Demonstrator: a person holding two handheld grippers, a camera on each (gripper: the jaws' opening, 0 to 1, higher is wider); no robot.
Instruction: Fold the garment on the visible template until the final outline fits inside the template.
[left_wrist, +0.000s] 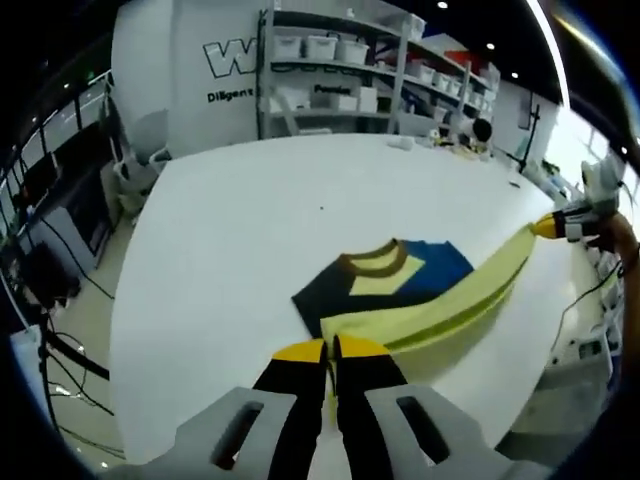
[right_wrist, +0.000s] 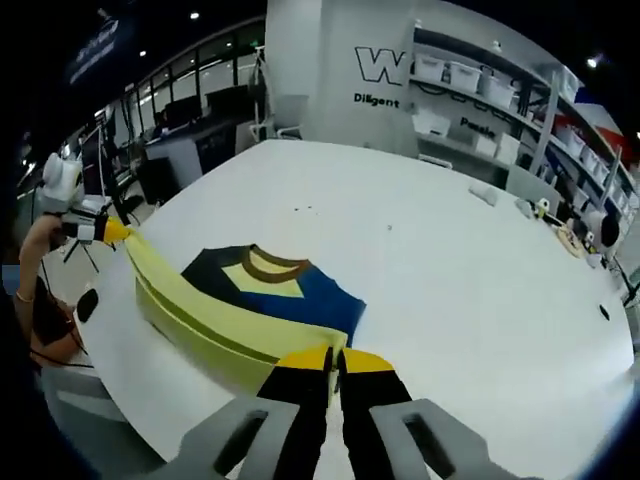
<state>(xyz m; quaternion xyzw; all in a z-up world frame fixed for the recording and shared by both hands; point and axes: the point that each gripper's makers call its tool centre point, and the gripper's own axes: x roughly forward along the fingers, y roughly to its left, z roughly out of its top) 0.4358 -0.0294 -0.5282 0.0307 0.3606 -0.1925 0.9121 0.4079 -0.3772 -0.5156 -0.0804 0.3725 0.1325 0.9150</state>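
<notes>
A shirt (left_wrist: 400, 280) with a brown collar, navy and blue shoulders and a pale yellow body lies on the white table (left_wrist: 250, 220). Its yellow hem is lifted off the table and stretched taut between both grippers. My left gripper (left_wrist: 330, 350) is shut on one hem corner. The right gripper (left_wrist: 548, 228) shows far right, holding the other corner. In the right gripper view the shirt (right_wrist: 270, 290) lies ahead, my right gripper (right_wrist: 335, 358) is shut on the hem, and the left gripper (right_wrist: 110, 230) holds the far end at left.
Shelves with white bins (left_wrist: 330, 50) stand behind the table. Small items (left_wrist: 450, 145) lie at the far table edge. Desks and cables (left_wrist: 50, 250) are at the left. A person's hand (right_wrist: 45, 240) shows at the left gripper.
</notes>
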